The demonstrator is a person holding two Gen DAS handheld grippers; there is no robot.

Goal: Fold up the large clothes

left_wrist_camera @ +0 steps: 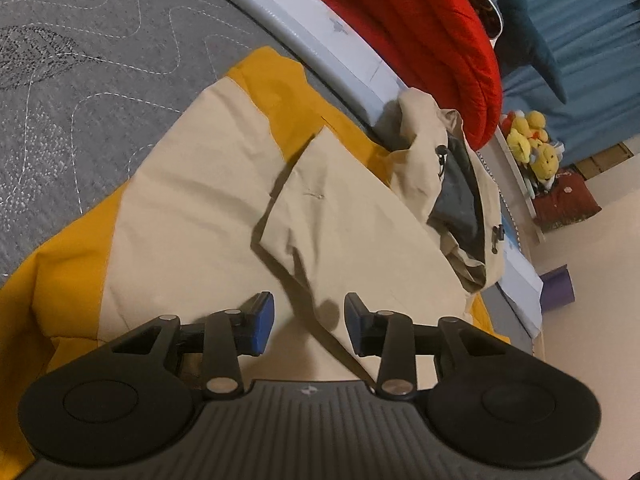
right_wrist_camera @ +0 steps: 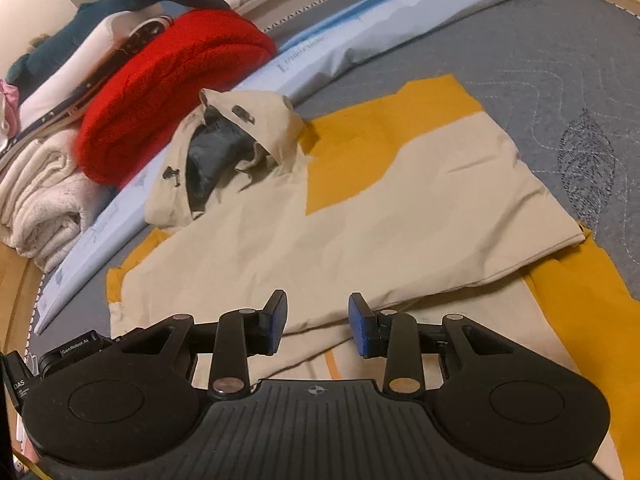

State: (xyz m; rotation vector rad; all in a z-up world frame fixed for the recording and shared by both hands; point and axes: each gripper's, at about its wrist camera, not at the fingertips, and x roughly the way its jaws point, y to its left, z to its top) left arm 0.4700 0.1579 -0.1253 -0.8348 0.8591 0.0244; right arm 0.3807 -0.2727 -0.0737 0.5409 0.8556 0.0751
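A beige and mustard-yellow hooded jacket point(left_wrist_camera: 192, 200) lies flat on a grey quilted mattress point(left_wrist_camera: 80, 60), with a sleeve folded across its body. It also shows in the right wrist view point(right_wrist_camera: 400, 216). Its hood point(left_wrist_camera: 452, 168) with a dark lining lies bunched at the far end; in the right wrist view the hood point(right_wrist_camera: 224, 152) is at upper left. My left gripper point(left_wrist_camera: 308, 320) is open and empty just above the beige fabric. My right gripper point(right_wrist_camera: 318, 322) is open and empty above the jacket's folded edge.
A folded red blanket point(right_wrist_camera: 168, 92) and white towels point(right_wrist_camera: 44, 204) are stacked beyond the hood. A pale blue strip point(right_wrist_camera: 360, 40) runs along the mattress edge. Yellow plush toys point(left_wrist_camera: 532, 140) sit on a shelf by the wall.
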